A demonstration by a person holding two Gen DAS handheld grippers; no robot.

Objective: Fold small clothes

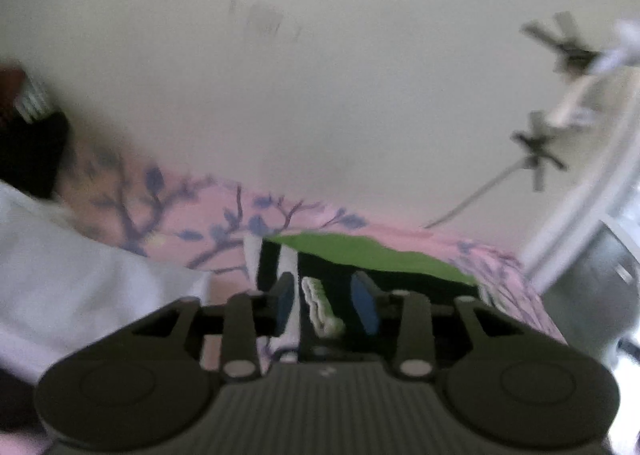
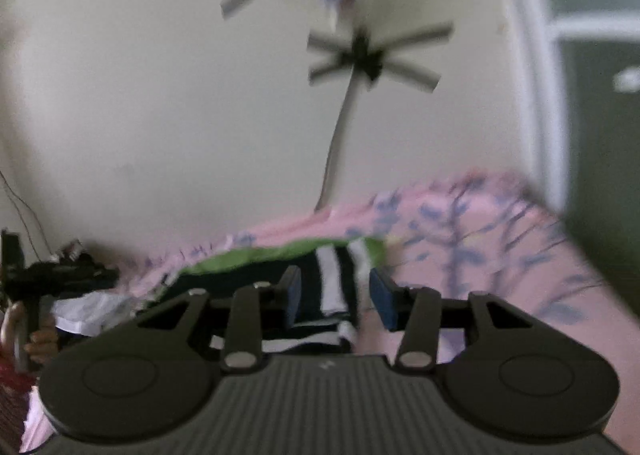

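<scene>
A small garment, green with black and white stripes (image 1: 372, 255), lies on a pink floral bedsheet (image 1: 208, 215). My left gripper (image 1: 326, 305) is open, its blue pads on either side of the garment's striped, green-trimmed edge (image 1: 320, 307). In the right wrist view the same garment (image 2: 332, 279) lies between the pads of my right gripper (image 2: 336, 295), which is open low over its striped end. Both views are blurred.
A white cloth (image 1: 80, 279) lies on the bed at the left. A cream wall (image 1: 320, 75) with windmill-shaped decorations (image 2: 368, 55) rises behind the bed. A door frame and dark door (image 2: 592, 135) stand at the right. A person's hand (image 2: 40, 343) shows far left.
</scene>
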